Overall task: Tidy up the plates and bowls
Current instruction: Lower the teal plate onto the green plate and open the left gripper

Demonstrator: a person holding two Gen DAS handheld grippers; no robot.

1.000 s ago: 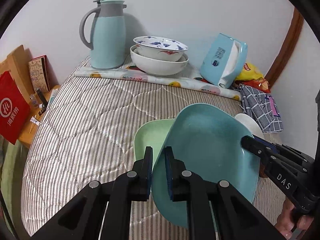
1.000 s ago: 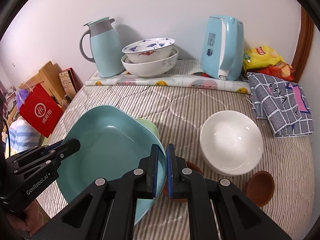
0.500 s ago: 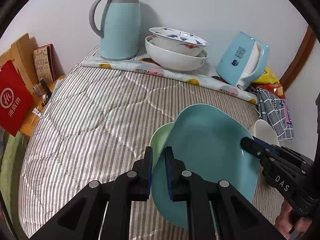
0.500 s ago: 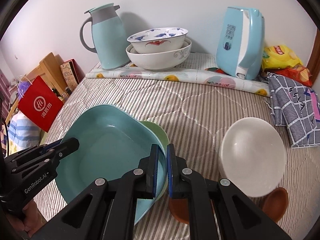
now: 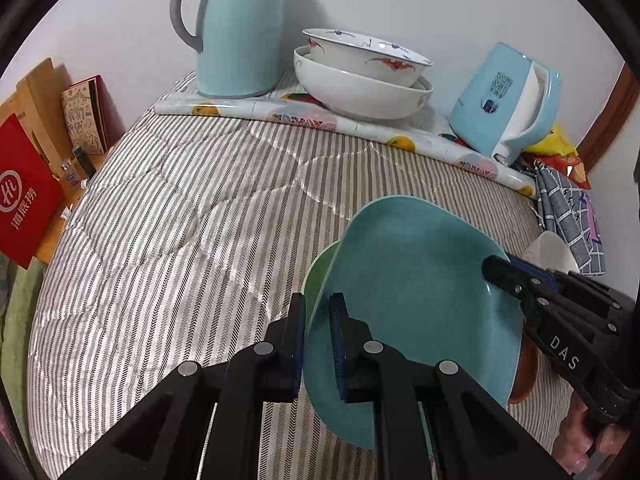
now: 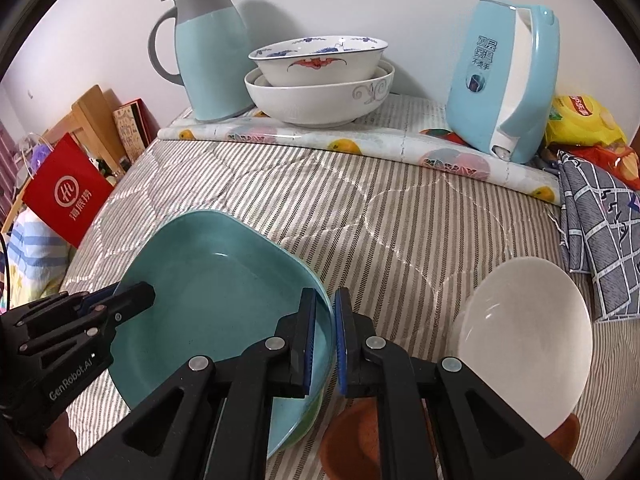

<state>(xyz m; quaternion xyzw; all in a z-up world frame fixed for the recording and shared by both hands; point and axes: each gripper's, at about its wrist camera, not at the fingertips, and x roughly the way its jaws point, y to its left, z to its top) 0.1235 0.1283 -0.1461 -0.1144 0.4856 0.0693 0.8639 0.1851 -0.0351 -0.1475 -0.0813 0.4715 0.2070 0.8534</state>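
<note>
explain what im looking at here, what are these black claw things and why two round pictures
The black claws are hand-held grippers, one in each of a person's hands, with a fisheye camera on each. One picture looks along the left gripper, the other along the right gripper. Together they pinch opposite rims of a teal plate above a light green plate. On the striped quilt sit a white bowl, two stacked bowls, a thermos jug and an electric kettle.

Black left gripper (image 5: 316,344), blue-lined jaws, silver screws, white lettering.
</note>
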